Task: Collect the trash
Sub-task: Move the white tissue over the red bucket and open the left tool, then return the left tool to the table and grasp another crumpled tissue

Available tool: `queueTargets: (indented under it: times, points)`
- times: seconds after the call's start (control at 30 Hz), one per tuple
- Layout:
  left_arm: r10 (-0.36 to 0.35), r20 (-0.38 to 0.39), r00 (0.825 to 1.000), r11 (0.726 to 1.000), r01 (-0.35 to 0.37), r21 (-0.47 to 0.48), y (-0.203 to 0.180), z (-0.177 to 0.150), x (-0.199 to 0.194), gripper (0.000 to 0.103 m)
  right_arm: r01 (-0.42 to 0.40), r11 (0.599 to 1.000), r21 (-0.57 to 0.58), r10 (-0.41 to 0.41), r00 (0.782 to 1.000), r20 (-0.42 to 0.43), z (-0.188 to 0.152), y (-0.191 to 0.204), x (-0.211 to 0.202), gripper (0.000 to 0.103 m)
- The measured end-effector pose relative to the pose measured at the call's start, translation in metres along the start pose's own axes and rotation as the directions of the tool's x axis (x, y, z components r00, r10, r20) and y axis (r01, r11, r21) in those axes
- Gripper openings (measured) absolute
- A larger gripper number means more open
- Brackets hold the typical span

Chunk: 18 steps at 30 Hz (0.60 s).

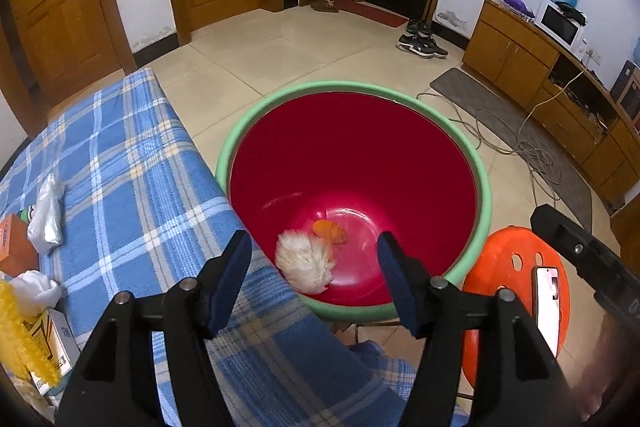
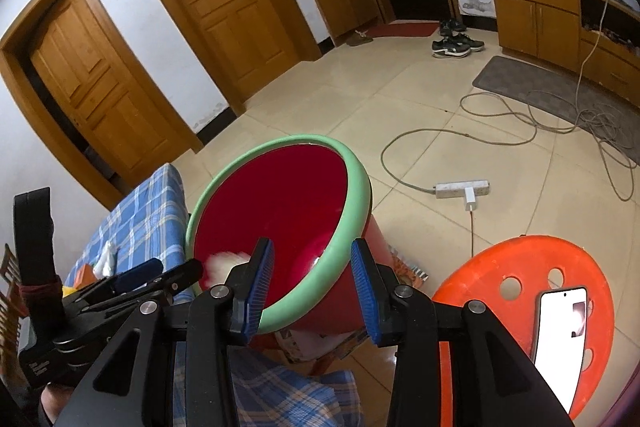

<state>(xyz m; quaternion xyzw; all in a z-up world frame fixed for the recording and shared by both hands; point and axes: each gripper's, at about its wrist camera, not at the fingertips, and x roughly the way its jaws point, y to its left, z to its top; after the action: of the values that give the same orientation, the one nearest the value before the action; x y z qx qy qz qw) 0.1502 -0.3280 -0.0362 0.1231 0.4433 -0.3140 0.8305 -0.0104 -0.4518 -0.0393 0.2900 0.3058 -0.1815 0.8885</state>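
Note:
A red bucket with a green rim [image 1: 486, 187] stands on the floor beside the blue plaid table [image 1: 120, 167]. Inside it lie a white crumpled tissue [image 1: 306, 261] and an orange scrap [image 1: 330, 231]. My left gripper [image 1: 314, 277] is open and empty, just above the bucket's near rim. My right gripper [image 2: 312, 287] is open and empty over the bucket rim [image 2: 356, 179]; the tissue [image 2: 222, 263] shows blurred inside. On the table lie a clear plastic wrapper [image 1: 46, 211], a white wad [image 1: 34, 289], a yellow wrapper [image 1: 20, 339] and an orange box [image 1: 10, 239].
An orange stool [image 1: 516, 279] with a phone [image 1: 546, 303] on it stands right of the bucket; it also shows in the right wrist view [image 2: 532, 283]. A power strip [image 2: 462, 189] and cables [image 2: 580, 123] lie on the tile floor. Shoes [image 1: 422, 45], wooden cabinet [image 1: 516, 55] behind.

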Motion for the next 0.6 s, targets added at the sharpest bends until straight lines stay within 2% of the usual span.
queueTargets:
  times: [0.33,0.43,0.6]
  points:
    - [0.016,0.037,0.999,0.998,-0.013,-0.069,0.022,-0.012,-0.033,0.068,-0.030,0.999,-0.019,0.030,1.000,-0.003,-0.005,0.013,-0.006,0.041]
    - [0.027,0.053,0.998,0.995,-0.022,-0.097,0.032,-0.019,-0.047,0.068,-0.042,0.999,-0.031,0.042,0.999,0.006,-0.008,0.021,-0.013,0.046]
    - [0.061,0.080,0.995,0.988,-0.049,-0.147,0.048,-0.031,-0.072,0.068,-0.074,0.996,-0.058,0.074,0.997,0.003,-0.013,0.037,-0.021,0.049]
